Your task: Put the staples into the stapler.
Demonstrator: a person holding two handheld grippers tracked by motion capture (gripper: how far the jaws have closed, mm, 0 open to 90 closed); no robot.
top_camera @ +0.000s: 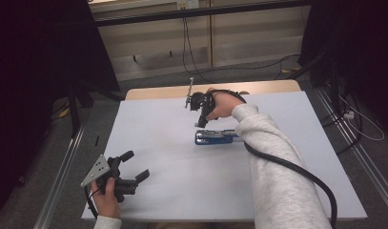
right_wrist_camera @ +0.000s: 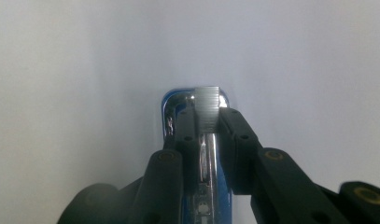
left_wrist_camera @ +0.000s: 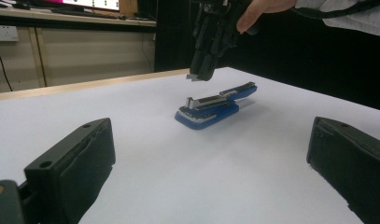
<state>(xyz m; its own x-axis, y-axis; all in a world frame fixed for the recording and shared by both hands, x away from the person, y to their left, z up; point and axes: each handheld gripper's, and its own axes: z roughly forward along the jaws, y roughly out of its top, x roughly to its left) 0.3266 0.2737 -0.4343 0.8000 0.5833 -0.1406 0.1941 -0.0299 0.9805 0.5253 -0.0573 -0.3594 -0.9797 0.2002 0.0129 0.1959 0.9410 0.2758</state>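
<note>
A blue stapler [top_camera: 215, 137] with its metal top lies open at the centre of the white table [top_camera: 158, 143]; above it the right gripper [right_wrist_camera: 207, 122] pinches a strip of staples [right_wrist_camera: 207, 108] between nearly closed jaws; the left gripper [top_camera: 134, 167], lower left, gapes wide, holding nothing.

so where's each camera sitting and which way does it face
High view: above the person's side, looking forward and down at the table; both forearms, left gripper and right gripper show.
Left gripper view: rides low by the tabletop, looking across at the stapler; its own open jaws show.
Right gripper view: looks straight down on the stapler; its jaws hold a staple strip.
Shared: all three show the stapler; the high and left gripper views also share the right gripper.
</note>
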